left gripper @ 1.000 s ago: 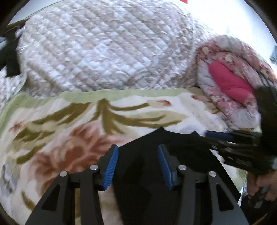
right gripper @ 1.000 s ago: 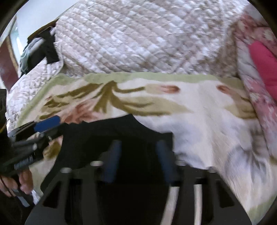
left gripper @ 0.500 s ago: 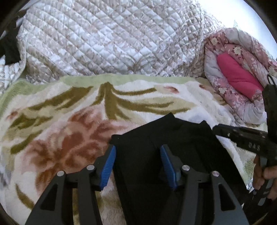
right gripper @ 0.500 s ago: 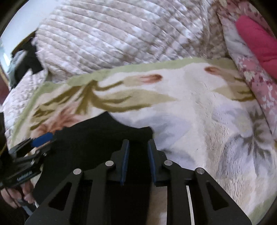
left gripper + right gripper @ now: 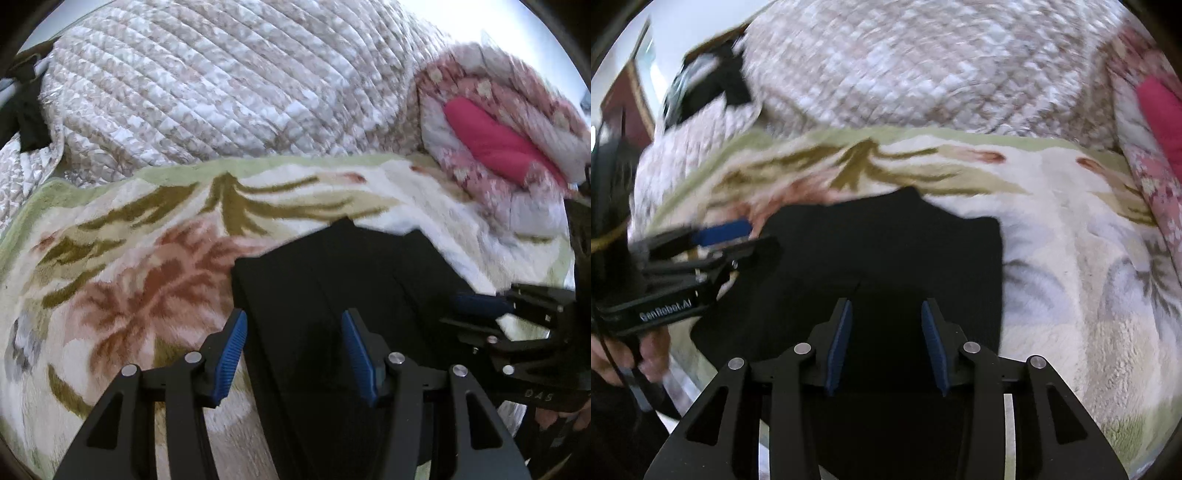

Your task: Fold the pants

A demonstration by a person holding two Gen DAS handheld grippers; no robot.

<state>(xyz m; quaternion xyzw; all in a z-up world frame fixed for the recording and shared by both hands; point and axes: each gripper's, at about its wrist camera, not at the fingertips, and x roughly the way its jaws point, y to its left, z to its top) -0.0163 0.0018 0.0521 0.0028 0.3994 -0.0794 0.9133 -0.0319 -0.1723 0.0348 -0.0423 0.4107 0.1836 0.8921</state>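
The black pants [image 5: 332, 280] lie folded into a dark block on a floral blanket [image 5: 129, 280]; they also fill the middle of the right wrist view [image 5: 886, 251]. My left gripper [image 5: 293, 325] hovers open over the pants' left edge, its blue pads clear of the cloth. It shows from the side in the right wrist view [image 5: 731, 236]. My right gripper [image 5: 885, 308] is over the pants' right half with its jaws opening; black cloth lies below the gap and the pads do not press on it. It enters the left wrist view from the right [image 5: 480, 306].
A quilted beige cover [image 5: 221, 85] is heaped behind the blanket. A rolled pink floral quilt [image 5: 509, 140] lies at the right. A dark object [image 5: 709, 88] rests on the bedding at the back left. A hand [image 5: 613, 354] holds the left gripper's handle.
The right gripper's jaws, nearly closed over the black cloth half a second ago, now stand wider apart. Both grippers have shifted a little over the pants, which lie flatter.
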